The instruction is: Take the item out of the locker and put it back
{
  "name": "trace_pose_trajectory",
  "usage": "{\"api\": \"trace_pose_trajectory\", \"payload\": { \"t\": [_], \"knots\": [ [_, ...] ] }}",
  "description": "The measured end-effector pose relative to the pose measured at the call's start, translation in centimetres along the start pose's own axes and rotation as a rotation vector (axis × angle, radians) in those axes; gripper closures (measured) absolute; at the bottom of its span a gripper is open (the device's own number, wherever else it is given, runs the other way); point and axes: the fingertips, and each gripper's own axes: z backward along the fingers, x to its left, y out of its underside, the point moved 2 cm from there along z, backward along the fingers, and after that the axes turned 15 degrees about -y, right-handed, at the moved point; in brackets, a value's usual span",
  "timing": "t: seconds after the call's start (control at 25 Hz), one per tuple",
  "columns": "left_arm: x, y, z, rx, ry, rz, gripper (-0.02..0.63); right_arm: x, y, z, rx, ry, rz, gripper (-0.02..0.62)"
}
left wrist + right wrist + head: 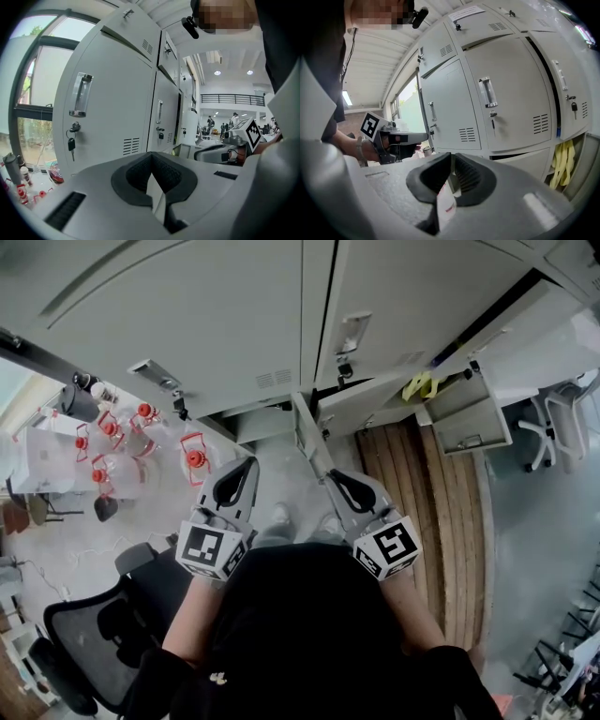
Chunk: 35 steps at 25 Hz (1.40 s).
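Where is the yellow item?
The yellow item is inside the open lower locker, at the right gripper view's right edge; the head view shows it upper right of centre.

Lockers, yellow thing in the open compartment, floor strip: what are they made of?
Lockers: likely painted sheet metal, matte pale grey, with pressed vent slots. Yellow thing: hangs limp, perhaps rubber or cloth; unclear. Floor strip: wood-look planks, brown with grain lines.
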Motion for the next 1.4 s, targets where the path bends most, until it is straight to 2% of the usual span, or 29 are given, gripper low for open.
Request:
{"api": "trace_pose_trajectory", "payload": {
  "t": [0.24, 0.4, 0.72, 0.88, 1.12, 1.4],
  "knots": [
    [-0.6, -0.6, 0.9, -0.011, -0.007, 0.034, 0.594, -0.4, -0.8, 0.4, -0.022, -0.019, -0.005, 0.571],
    [-1.0, -0.5, 1.4, -0.010, 0.016, 0.057, 0.594, -0.4, -1.2, 0.7, -0.022, -0.024, 0.005, 0.571],
    [-1.6, -0.6, 2.0, -0.012, 0.049, 0.035, 0.594, 0.2, -1.6, 0.6, -0.012, -0.043, 0.029, 0.572],
    [-1.7, -0.3, 2.0, 0.011, 0.073, 0.071, 0.594, 0.4, -1.9, 0.5, -0.011, -0.041, 0.056, 0.574],
    [-1.8, 0.3, 1.7, 0.028, 0.069, 0.044, 0.594, 0.5, -2.0, 0.5, -0.007, -0.043, 0.055, 0.574],
    [-0.8, 1.6, 1.6, 0.078, 0.047, 0.083, 0.594, 0.6, -2.0, 0.6, -0.005, -0.043, 0.056, 0.574]
  ]
}}
